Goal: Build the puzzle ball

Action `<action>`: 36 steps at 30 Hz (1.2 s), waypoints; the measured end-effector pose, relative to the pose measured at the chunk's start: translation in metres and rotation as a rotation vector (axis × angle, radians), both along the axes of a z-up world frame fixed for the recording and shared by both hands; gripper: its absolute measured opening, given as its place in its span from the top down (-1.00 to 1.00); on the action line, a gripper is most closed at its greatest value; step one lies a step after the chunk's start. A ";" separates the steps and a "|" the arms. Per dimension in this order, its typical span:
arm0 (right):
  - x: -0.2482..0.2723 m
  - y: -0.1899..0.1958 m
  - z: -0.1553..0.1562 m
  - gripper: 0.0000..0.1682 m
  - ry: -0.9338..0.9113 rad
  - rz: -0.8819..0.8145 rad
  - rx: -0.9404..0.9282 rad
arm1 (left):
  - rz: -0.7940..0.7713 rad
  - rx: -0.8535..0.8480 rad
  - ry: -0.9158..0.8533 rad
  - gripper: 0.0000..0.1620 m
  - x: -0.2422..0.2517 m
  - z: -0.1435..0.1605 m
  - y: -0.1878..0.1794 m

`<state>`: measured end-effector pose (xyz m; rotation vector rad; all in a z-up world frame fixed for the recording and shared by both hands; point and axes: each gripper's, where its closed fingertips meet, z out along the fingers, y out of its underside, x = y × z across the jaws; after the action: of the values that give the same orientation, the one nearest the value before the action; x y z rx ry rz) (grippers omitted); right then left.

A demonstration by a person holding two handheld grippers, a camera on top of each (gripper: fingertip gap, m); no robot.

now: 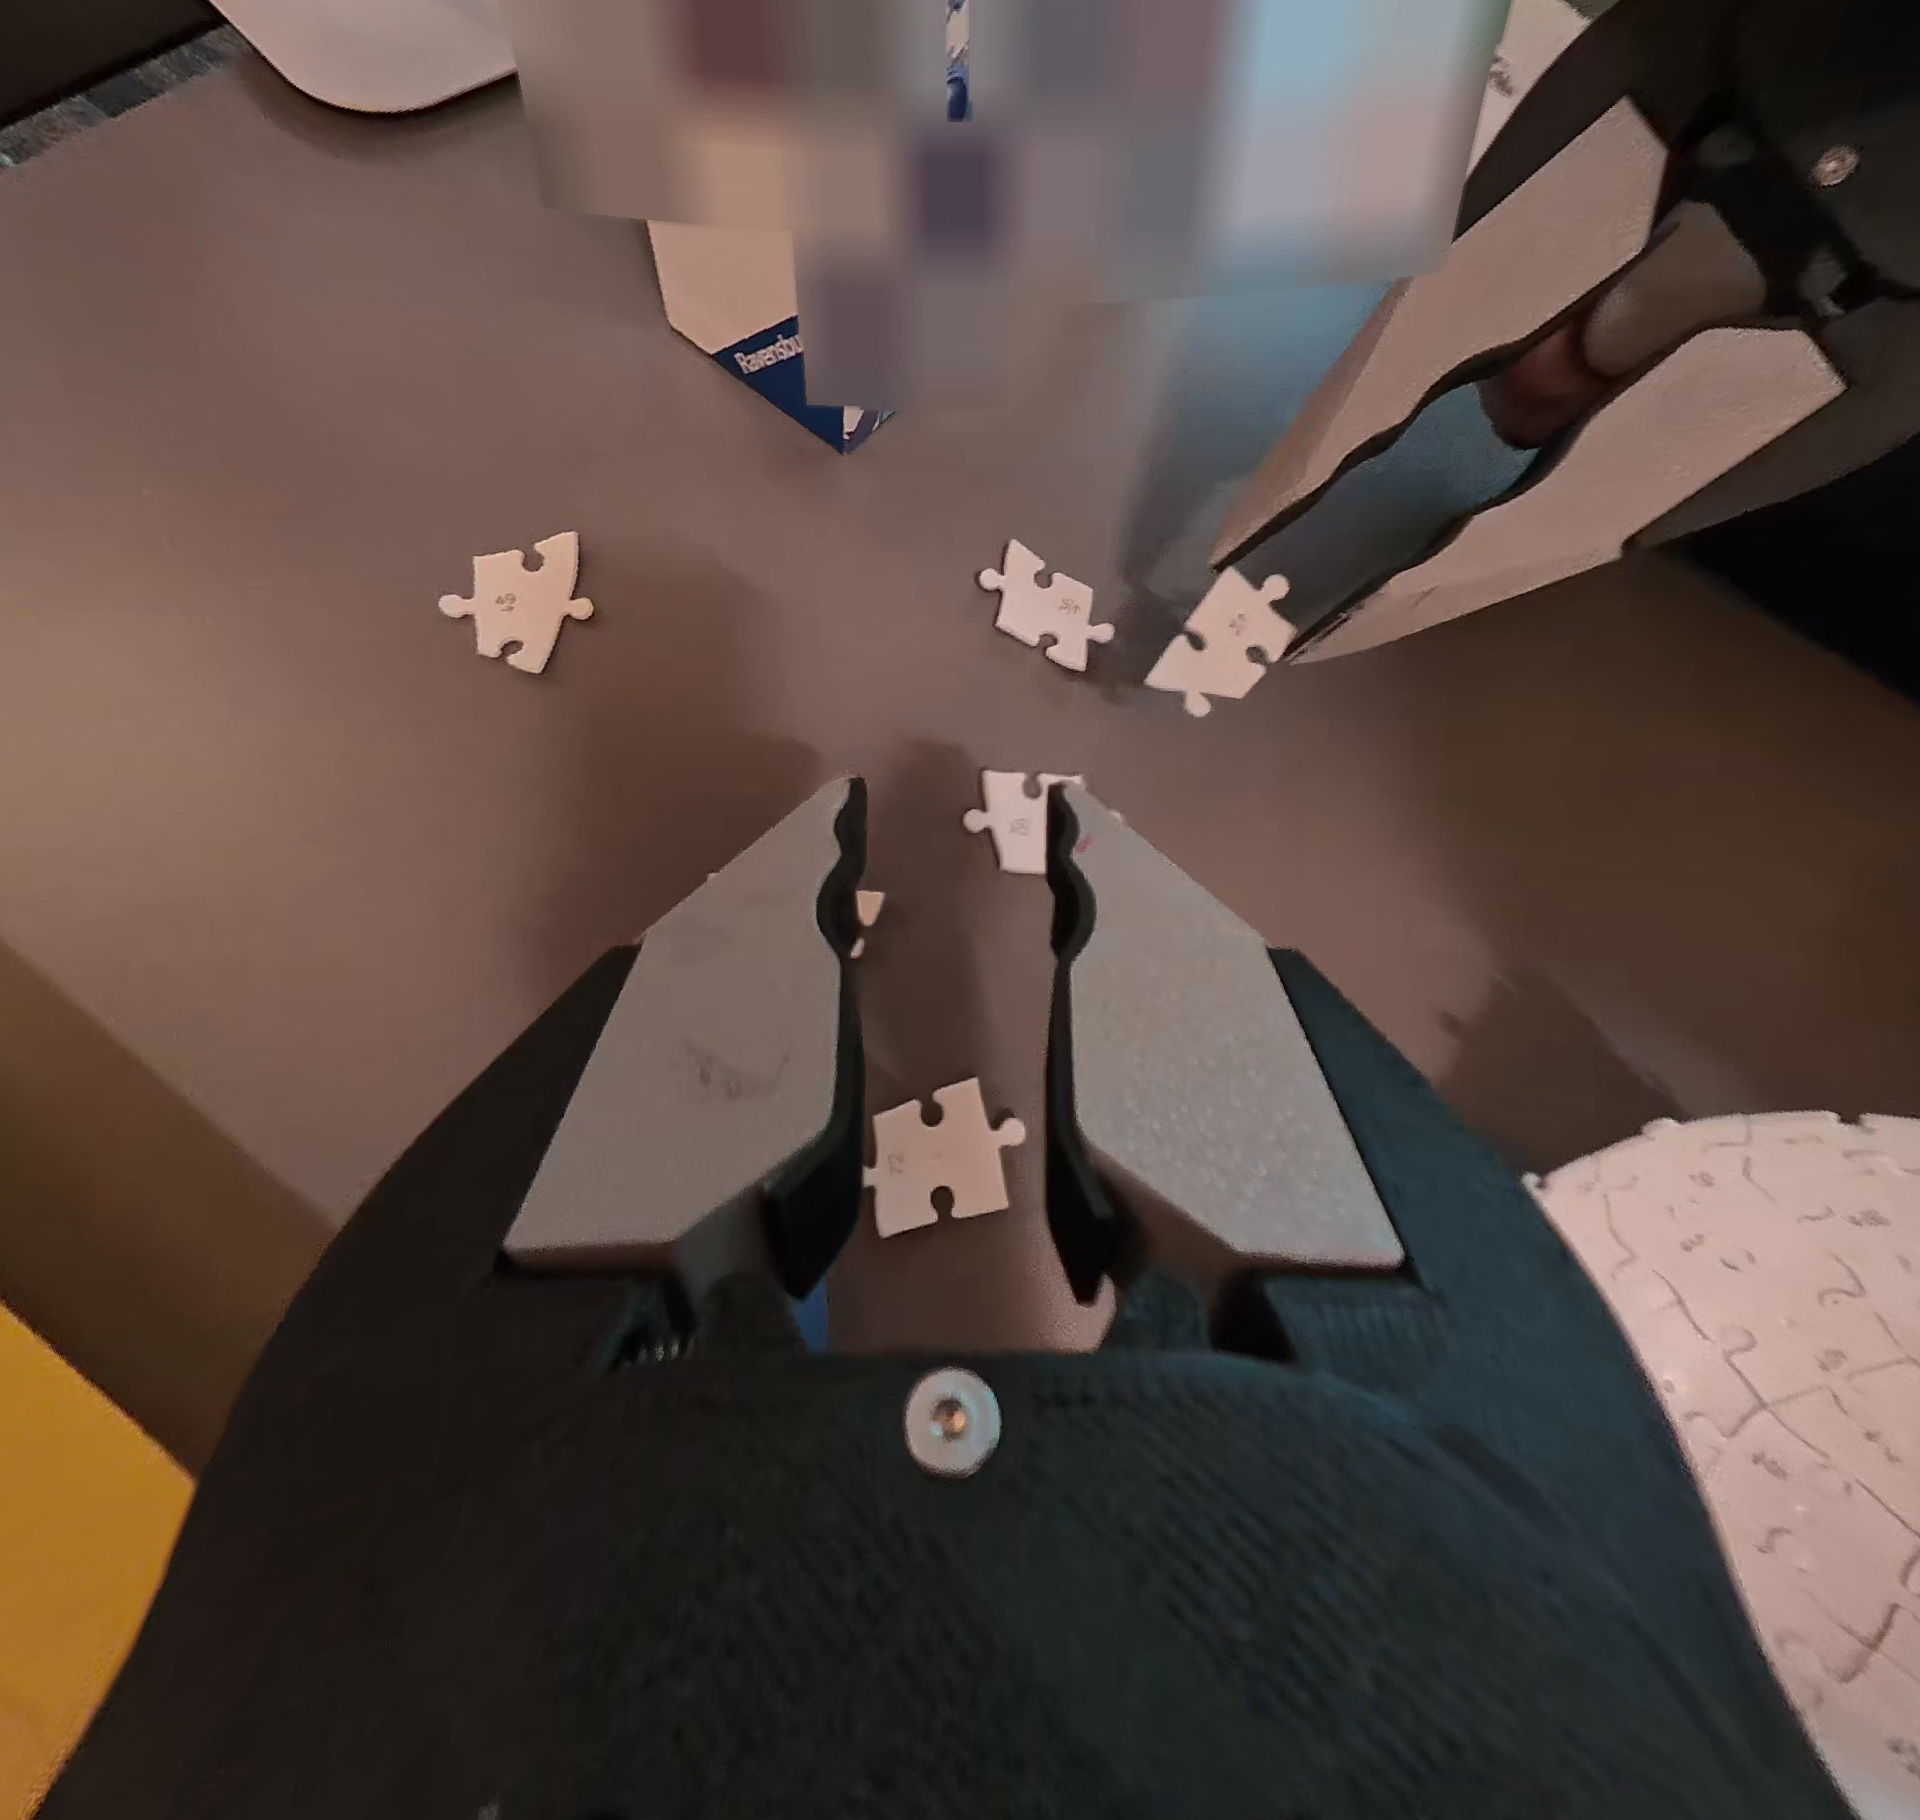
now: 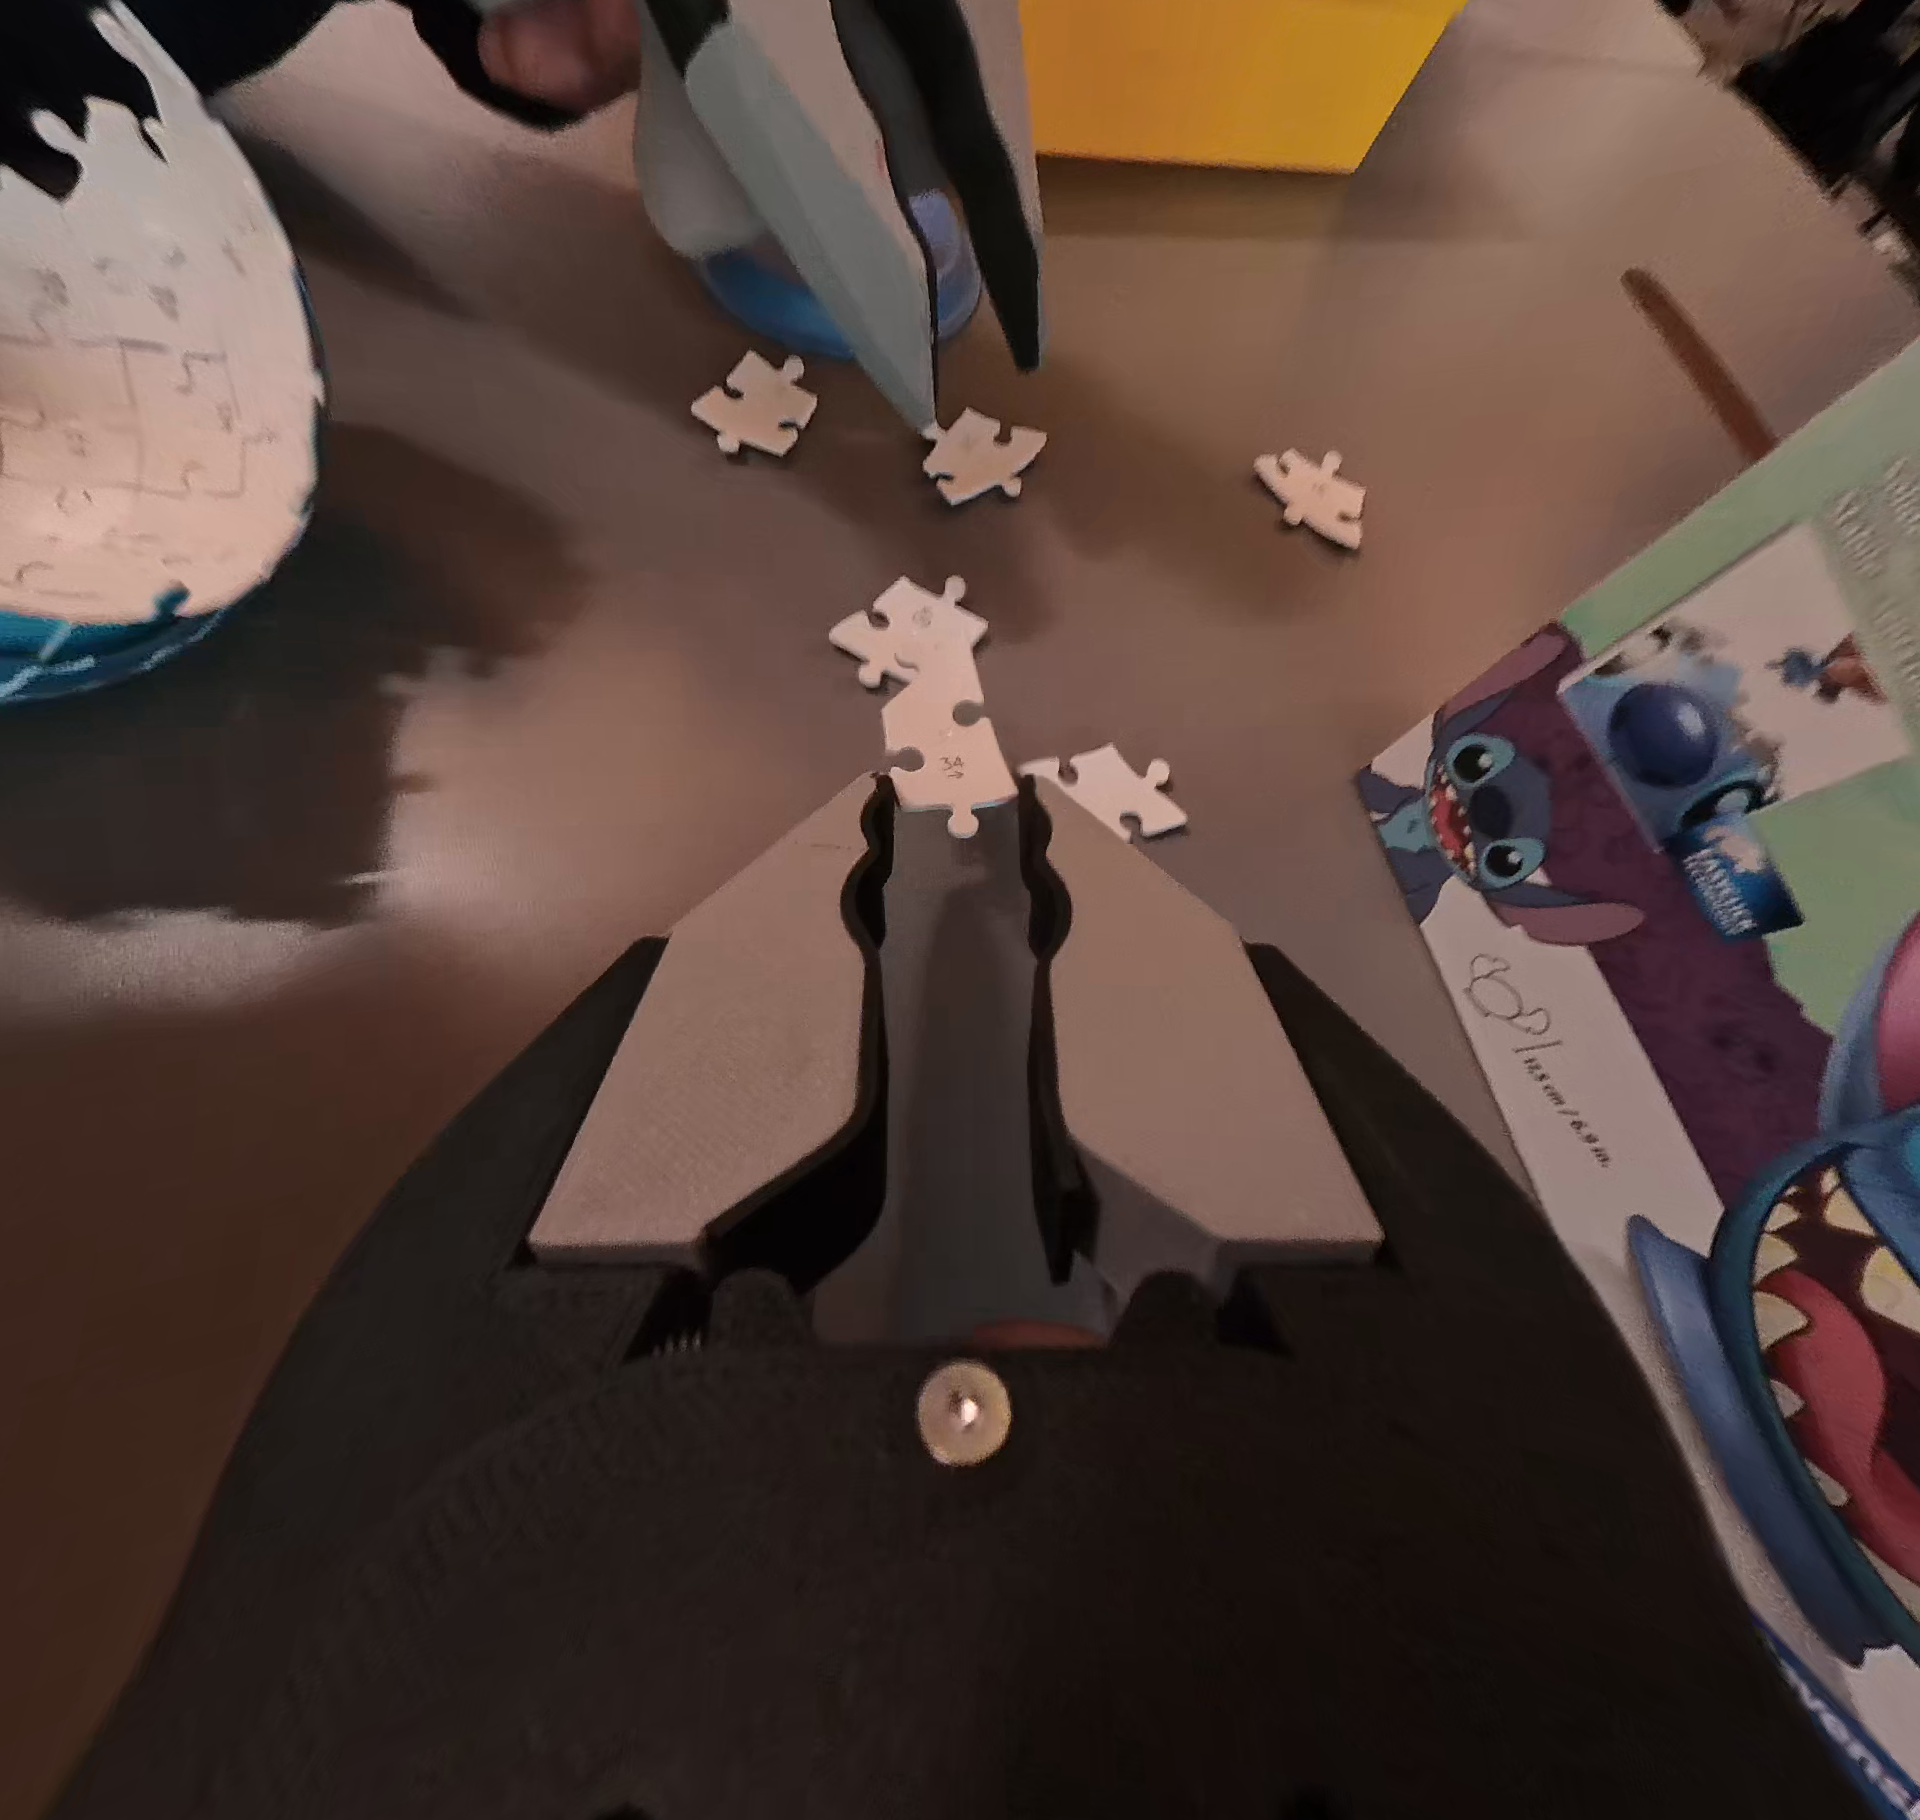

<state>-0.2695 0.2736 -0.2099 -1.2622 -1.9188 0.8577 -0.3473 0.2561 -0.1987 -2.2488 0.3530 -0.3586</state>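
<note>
The half-built puzzle ball [image 2: 145, 399] sat at the far left of the counter [image 2: 1351, 336]. The left tool [image 1: 951, 799] hovered part open and empty above loose pieces. The right tool [image 2: 951, 794] was nearer the wanted piece [image 2: 948, 752], which lay between its part-open tips, long axis pointing straight ahead; whether it was gripped I could not tell.

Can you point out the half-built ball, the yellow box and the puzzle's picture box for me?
half-built ball [image 2: 135, 399], right wrist view, on its white curved shell.
yellow box [image 2: 1226, 35], right wrist view, on its front face.
picture box [image 2: 1621, 1022], right wrist view, on its printed lid.
</note>
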 end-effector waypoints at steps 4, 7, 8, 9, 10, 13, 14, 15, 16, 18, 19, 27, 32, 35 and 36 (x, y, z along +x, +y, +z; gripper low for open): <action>-0.009 -0.011 0.010 0.75 0.067 0.002 0.060 | -0.036 0.004 -0.117 0.59 0.012 0.007 0.000; -0.014 -0.019 0.010 0.75 0.084 0.010 0.101 | -0.044 0.005 -0.166 0.59 0.015 0.009 0.000; -0.015 -0.022 0.009 0.75 0.084 0.016 0.095 | -0.039 0.007 -0.167 0.59 0.013 0.009 0.000; -0.016 -0.024 0.009 0.75 0.082 0.020 0.091 | -0.036 0.004 -0.166 0.59 0.013 0.008 0.001; -0.017 -0.025 0.008 0.75 0.082 0.020 0.096 | -0.036 -0.003 -0.167 0.59 0.012 0.006 0.001; -0.018 -0.024 0.009 0.75 0.091 0.011 0.101 | -0.040 -0.027 -0.179 0.58 0.015 0.001 0.001; -0.019 -0.025 0.010 0.75 0.098 0.010 0.098 | -0.045 -0.033 -0.188 0.58 0.016 0.000 0.000; -0.019 -0.025 0.011 0.75 0.103 0.007 0.098 | -0.049 -0.037 -0.201 0.58 0.018 0.000 0.000; -0.019 -0.025 0.012 0.75 0.109 0.004 0.103 | -0.053 -0.039 -0.216 0.58 0.019 0.000 0.000; -0.020 -0.025 0.012 0.75 0.114 0.001 0.110 | -0.056 -0.038 -0.250 0.58 0.021 0.002 0.001; -0.020 -0.026 0.012 0.75 0.113 0.002 0.107 | -0.054 -0.034 -0.267 0.58 0.022 0.004 0.001; -0.023 -0.020 0.013 0.75 0.128 -0.038 0.122 | -0.065 -0.057 -0.367 0.55 0.026 0.006 0.000; -0.024 -0.010 0.019 0.75 0.157 -0.089 0.147 | -0.042 -0.065 -0.378 0.51 0.022 0.004 0.002; -0.025 -0.012 0.022 0.75 0.175 -0.089 0.146 | -0.040 -0.063 -0.409 0.50 0.023 0.006 0.003; -0.026 -0.013 0.023 0.75 0.183 -0.088 0.154 | -0.043 -0.065 -0.419 0.50 0.023 0.006 0.003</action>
<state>-0.2954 0.2607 -0.1870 -1.1273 -1.7362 0.7383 -0.3241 0.2590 -0.1929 -2.1608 0.1685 -0.8560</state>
